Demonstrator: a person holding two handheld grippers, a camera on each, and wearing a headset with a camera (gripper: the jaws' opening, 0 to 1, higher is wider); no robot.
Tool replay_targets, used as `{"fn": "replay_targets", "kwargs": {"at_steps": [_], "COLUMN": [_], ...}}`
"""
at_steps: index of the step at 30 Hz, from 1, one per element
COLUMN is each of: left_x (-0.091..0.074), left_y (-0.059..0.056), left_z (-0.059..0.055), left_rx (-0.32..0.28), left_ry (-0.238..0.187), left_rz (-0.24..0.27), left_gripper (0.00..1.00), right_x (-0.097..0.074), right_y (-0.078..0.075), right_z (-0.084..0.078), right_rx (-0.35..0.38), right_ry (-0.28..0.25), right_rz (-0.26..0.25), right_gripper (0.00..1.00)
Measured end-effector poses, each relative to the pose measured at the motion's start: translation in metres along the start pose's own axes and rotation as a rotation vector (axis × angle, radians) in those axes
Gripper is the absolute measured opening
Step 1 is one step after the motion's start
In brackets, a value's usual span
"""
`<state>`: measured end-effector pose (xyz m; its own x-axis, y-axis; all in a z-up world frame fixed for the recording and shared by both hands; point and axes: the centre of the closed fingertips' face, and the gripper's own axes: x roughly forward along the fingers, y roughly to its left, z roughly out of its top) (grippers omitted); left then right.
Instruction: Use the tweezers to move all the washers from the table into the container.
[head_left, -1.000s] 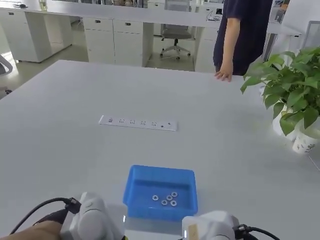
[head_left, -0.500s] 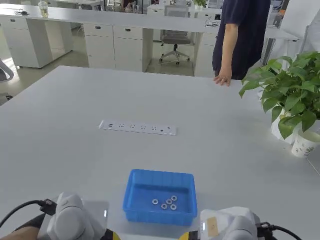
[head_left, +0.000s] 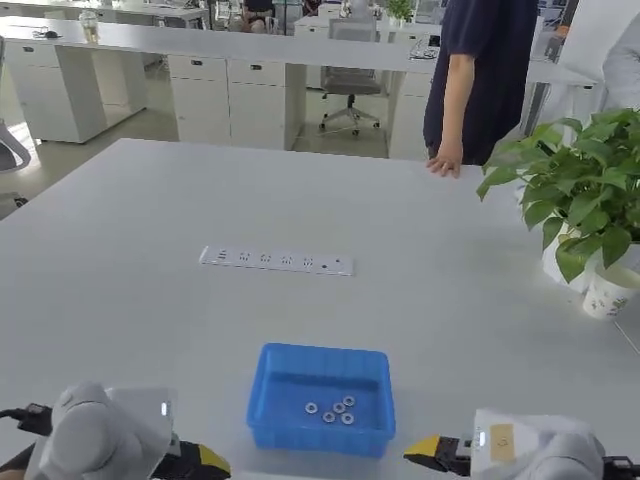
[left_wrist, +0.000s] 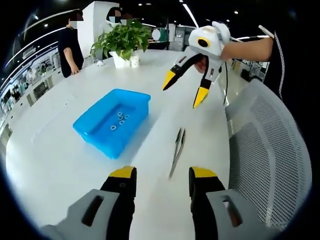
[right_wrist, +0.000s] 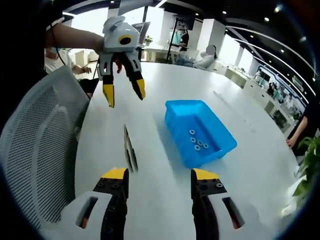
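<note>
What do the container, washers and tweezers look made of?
Container: likely plastic, bright blue, smooth moulded walls with a slight sheen. Washers: probably metal, small silvery rings. Tweezers: seemingly steel, thin grey blades with a glint.

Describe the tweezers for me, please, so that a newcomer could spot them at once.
On the white table, find the blue container. The tweezers lie flat on the tabletop beside it, not touching, towards the mesh chair. They are one slim silver strip, unlike the tiny round washers inside the container.

Beyond stand white desks (head_left: 228, 95) and an office chair (head_left: 352, 82).
</note>
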<state>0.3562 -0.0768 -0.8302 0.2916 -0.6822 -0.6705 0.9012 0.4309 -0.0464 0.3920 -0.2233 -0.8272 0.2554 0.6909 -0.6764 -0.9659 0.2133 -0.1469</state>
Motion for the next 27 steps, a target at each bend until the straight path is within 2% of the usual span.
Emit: {"fn": "replay_targets", "kwargs": {"at_steps": [5, 9, 13, 16, 19, 27], "left_x": [-0.01, -0.019, -0.026, -0.031, -0.036, -0.05], "left_y": [0.001, 0.003, 0.002, 0.0, 0.001, 0.001], "left_z": [0.004, 0.009, 0.014, 0.014, 0.012, 0.008], "left_rx": [-0.03, -0.053, -0.073, -0.074, -0.067, -0.07], "left_ry": [-0.054, -0.101, -0.15, -0.154, -0.148, -0.143], "left_rz": [0.032, 0.059, 0.077, 0.094, 0.122, 0.154], "left_gripper": [0.56, 0.61, 0.63, 0.65, 0.68, 0.79], "right_x": [-0.012, -0.02, -0.026, -0.031, -0.037, -0.057], "right_y": [-0.008, -0.008, -0.005, -0.003, -0.003, -0.003], "right_z": [-0.006, -0.012, -0.015, -0.017, -0.018, -0.026], "right_rx": [0.078, 0.127, 0.171, 0.214, 0.233, 0.281], "right_ry": [-0.022, -0.036, -0.053, -0.068, -0.076, -0.095], "right_rz": [-0.041, -0.054, -0.065, -0.07, -0.081, -0.119], "right_gripper": [0.63, 0.71, 0.77, 0.82, 0.85, 0.95]}}
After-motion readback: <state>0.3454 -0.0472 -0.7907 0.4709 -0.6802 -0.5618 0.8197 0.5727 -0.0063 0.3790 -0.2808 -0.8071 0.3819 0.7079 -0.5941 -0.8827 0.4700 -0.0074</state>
